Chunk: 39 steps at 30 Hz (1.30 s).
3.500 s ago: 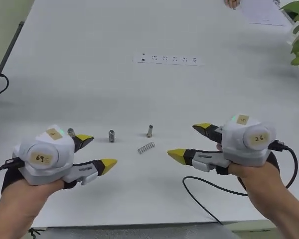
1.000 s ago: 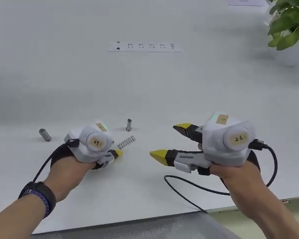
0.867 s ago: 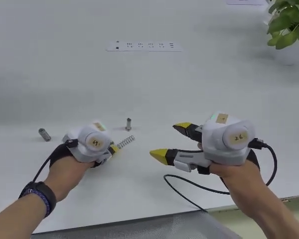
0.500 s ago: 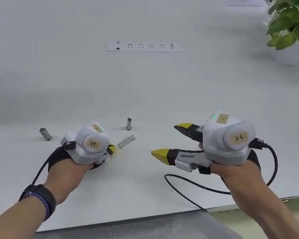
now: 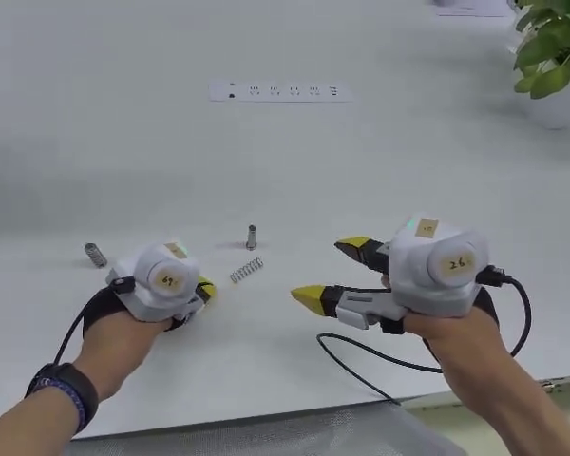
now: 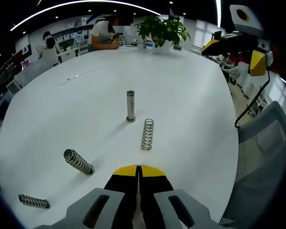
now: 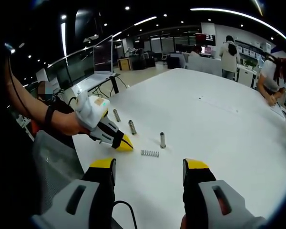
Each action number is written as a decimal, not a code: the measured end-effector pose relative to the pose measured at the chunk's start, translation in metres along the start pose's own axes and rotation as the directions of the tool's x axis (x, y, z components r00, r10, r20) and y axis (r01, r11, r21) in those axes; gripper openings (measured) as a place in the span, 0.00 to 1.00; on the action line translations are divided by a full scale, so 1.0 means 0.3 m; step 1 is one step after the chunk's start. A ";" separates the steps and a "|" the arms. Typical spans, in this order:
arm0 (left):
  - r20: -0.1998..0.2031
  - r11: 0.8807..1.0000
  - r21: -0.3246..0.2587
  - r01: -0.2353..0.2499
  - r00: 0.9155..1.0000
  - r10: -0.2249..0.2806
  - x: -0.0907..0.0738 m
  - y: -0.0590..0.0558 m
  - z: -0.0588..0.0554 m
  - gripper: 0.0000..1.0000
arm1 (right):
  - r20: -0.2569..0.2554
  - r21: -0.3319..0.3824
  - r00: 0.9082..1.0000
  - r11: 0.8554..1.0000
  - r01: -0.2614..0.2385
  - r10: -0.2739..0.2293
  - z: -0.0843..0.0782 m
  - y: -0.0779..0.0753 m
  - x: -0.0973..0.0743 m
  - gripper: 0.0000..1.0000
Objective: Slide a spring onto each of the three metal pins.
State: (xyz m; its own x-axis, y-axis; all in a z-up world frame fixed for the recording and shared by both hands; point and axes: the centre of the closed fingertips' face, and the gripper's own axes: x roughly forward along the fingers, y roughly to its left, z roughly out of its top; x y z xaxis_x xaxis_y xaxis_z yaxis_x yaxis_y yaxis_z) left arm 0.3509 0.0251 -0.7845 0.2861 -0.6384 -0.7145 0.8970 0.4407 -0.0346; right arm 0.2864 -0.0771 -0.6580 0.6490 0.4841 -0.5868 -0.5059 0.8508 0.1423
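Note:
One bare metal pin (image 5: 253,236) (image 6: 130,106) (image 7: 162,140) stands upright on the white table. A loose spring (image 5: 247,270) (image 6: 147,134) (image 7: 150,153) lies just in front of it. My left gripper (image 5: 205,288) (image 6: 138,168) (image 7: 127,143) is shut and empty, a short way left of that spring. A pin wearing a spring (image 5: 96,255) (image 6: 78,161) (image 7: 132,127) sits further left, and a second sprung pin (image 6: 34,202) (image 7: 116,115) lies beyond it. Right of the spring, my right gripper (image 5: 332,271) (image 7: 150,164) hovers open and empty.
A white power strip (image 5: 279,91) lies far back on the table (image 5: 380,161). A green plant (image 5: 551,47) stands at the back right. The right gripper's black cable (image 5: 361,366) loops near the front edge. People sit at the table's far end (image 6: 105,33).
The left gripper, open 3.5 s ago, is now shut; over the last second it drew back left, away from the loose spring. The spring, pins and right gripper stayed put.

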 end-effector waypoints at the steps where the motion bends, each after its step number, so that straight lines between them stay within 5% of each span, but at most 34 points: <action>1: 0.009 1.000 -0.008 -0.003 1.000 0.003 -0.004 0.001 0.010 0.00 | 0.007 0.006 1.000 1.000 0.002 -0.002 0.005 0.000 -0.004 0.55; 8: 0.034 0.999 -0.032 0.004 0.999 -0.003 0.010 -0.004 0.034 0.00 | -0.005 0.007 1.000 1.000 0.002 -0.002 -0.010 -0.001 -0.009 0.55; 14: 0.038 0.998 -0.048 0.046 0.998 -0.045 0.030 -0.032 0.055 0.15 | -0.004 0.011 1.000 1.000 0.007 -0.006 -0.008 -0.010 -0.011 0.55; 22: 0.038 0.996 -0.036 0.077 0.996 -0.076 0.067 -0.051 0.077 0.21 | -0.011 0.014 1.000 1.000 0.003 -0.003 -0.016 -0.011 -0.008 0.56; 31: 0.030 0.996 -0.023 0.087 0.996 -0.087 0.100 -0.049 0.082 0.17 | -0.011 0.015 1.000 1.000 0.007 -0.007 -0.013 -0.024 -0.008 0.55; 33: 0.024 0.998 0.013 0.065 0.998 -0.066 0.100 -0.036 0.082 0.10 | -0.011 0.016 1.000 1.000 0.007 -0.007 -0.012 -0.025 -0.007 0.55; 34: 0.003 0.996 0.075 0.051 0.999 -0.051 0.099 -0.025 0.073 0.03 | -0.012 0.016 1.000 1.000 0.007 -0.007 -0.011 -0.025 -0.005 0.55; 39: -0.005 0.995 0.080 0.061 0.998 -0.061 0.084 -0.037 0.064 0.02 | -0.017 0.012 1.000 1.000 0.001 0.000 -0.011 -0.018 0.007 0.55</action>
State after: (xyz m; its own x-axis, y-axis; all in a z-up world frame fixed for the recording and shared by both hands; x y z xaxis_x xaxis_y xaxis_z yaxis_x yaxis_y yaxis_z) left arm 0.3546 -0.0082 -0.7887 0.2297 -0.6610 -0.7144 0.9367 0.3493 -0.0221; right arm 0.2886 -0.0812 -0.6628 0.6393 0.4801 -0.6006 -0.4986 0.8535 0.1515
